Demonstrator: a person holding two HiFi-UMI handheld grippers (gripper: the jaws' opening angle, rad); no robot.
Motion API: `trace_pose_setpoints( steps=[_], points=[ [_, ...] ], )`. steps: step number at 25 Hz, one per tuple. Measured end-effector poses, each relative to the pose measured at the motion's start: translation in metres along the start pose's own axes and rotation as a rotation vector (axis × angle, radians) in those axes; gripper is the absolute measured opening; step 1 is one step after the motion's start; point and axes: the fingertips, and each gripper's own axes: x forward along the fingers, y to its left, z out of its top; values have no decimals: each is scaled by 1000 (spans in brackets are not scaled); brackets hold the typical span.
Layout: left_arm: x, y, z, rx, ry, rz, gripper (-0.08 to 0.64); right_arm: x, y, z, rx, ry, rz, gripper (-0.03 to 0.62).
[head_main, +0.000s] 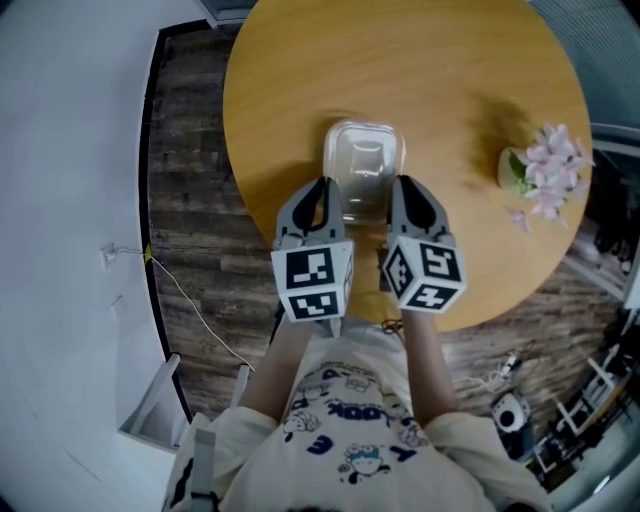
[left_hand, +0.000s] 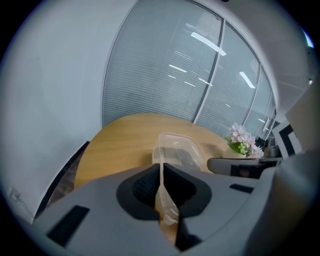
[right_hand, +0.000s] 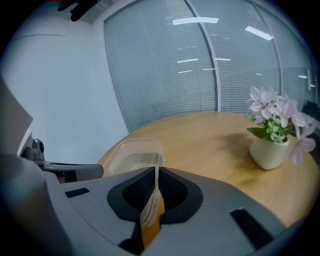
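I have both grippers on the clear plastic container (head_main: 365, 158), which sits on the round wooden bench (head_main: 290, 80) near its front edge. The left gripper (head_main: 322, 200) has its fingers pinched onto the container's thin left wall, and the right gripper (head_main: 403, 198) pinches the right wall the same way. The walls look flexible, so I judge that light, equal pressure and level, matched movement of both hands would suit it. Any twist between them could bow the container. The flower vase (head_main: 535, 170) stands well apart on the right.
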Motion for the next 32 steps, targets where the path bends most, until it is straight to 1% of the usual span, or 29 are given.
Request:
trace_pose_setpoints(
  steps=[7, 16, 22, 32],
  points=[
    [-20, -11, 47, 30, -108, -20, 21, -22, 5, 47, -9, -107, 0, 24],
    [-62, -36, 115, 81, -275, -42, 21, -71, 12, 115, -41, -277, 5, 23],
    [-94, -50, 147, 109, -368, -53, 21, -104, 18, 150, -63, -373, 11, 23],
    [-152, -60, 194, 140, -526, -39, 21, -154, 44, 206, -104, -533, 47, 23]
  ],
)
